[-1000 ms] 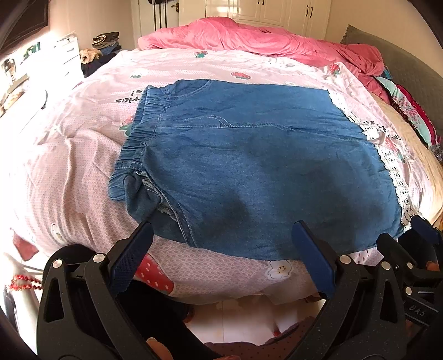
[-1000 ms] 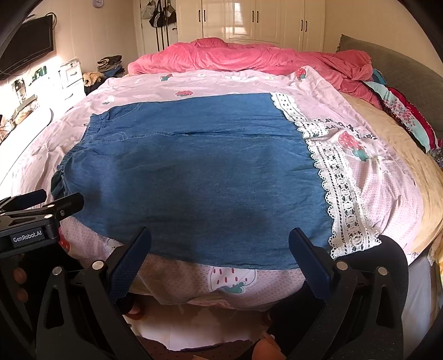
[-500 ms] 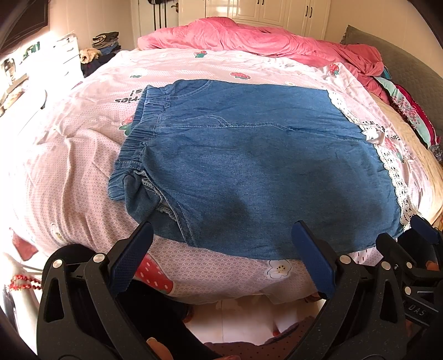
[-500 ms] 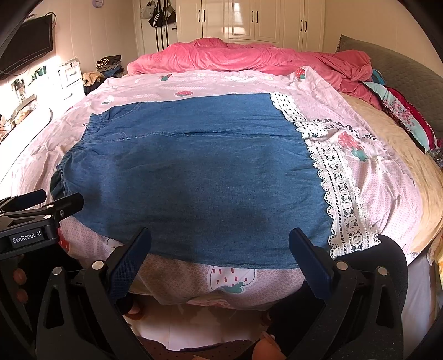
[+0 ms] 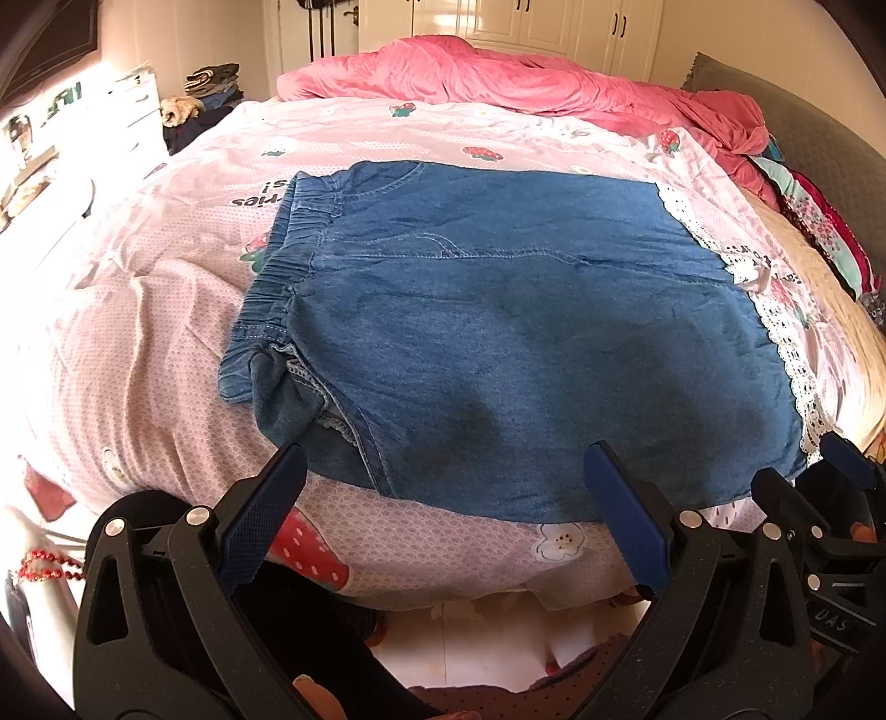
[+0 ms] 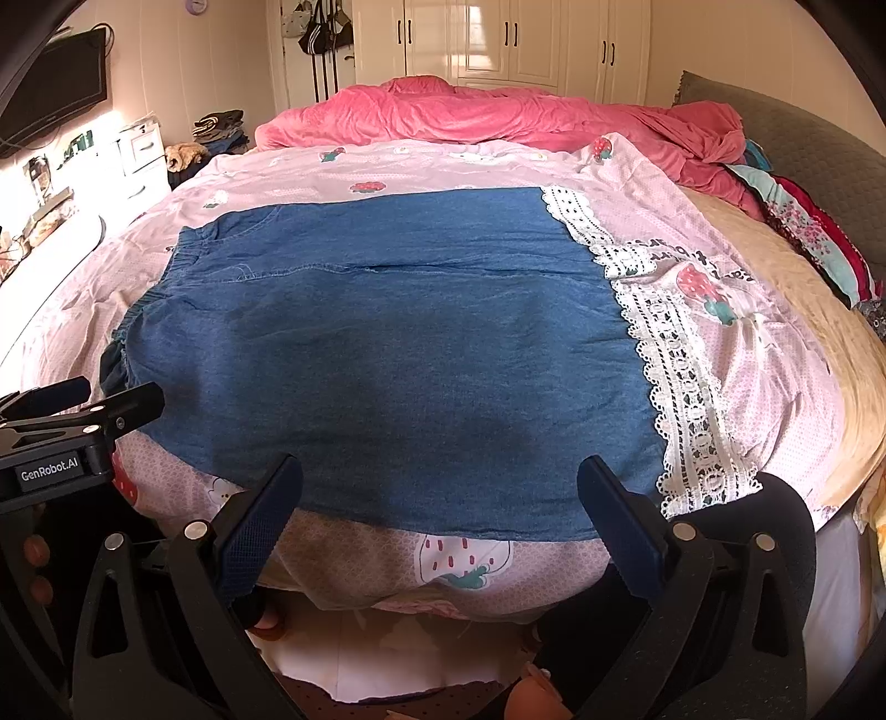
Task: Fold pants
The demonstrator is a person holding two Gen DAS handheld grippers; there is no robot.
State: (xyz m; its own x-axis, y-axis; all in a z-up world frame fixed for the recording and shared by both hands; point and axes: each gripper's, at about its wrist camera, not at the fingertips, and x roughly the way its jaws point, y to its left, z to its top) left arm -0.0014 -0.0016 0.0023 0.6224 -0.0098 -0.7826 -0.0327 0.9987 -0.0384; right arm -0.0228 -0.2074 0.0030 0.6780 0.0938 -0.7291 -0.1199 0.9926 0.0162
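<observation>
Blue denim pants (image 5: 498, 332) lie spread flat on the pink strawberry-print bedsheet (image 5: 138, 332), elastic waistband to the left and white lace hems (image 6: 675, 376) to the right. They also show in the right wrist view (image 6: 387, 354). My left gripper (image 5: 443, 498) is open and empty, hovering just off the near edge of the pants, toward the waist end. My right gripper (image 6: 440, 504) is open and empty at the near edge, toward the hem end. The left gripper's side shows in the right wrist view (image 6: 83, 410).
A crumpled pink duvet (image 6: 498, 122) lies across the far side of the bed. A grey headboard (image 6: 803, 155) and patterned pillows (image 6: 803, 232) are on the right. Drawers and piled clothes (image 6: 216, 127) stand at the left wall. White wardrobes (image 6: 498, 44) are behind.
</observation>
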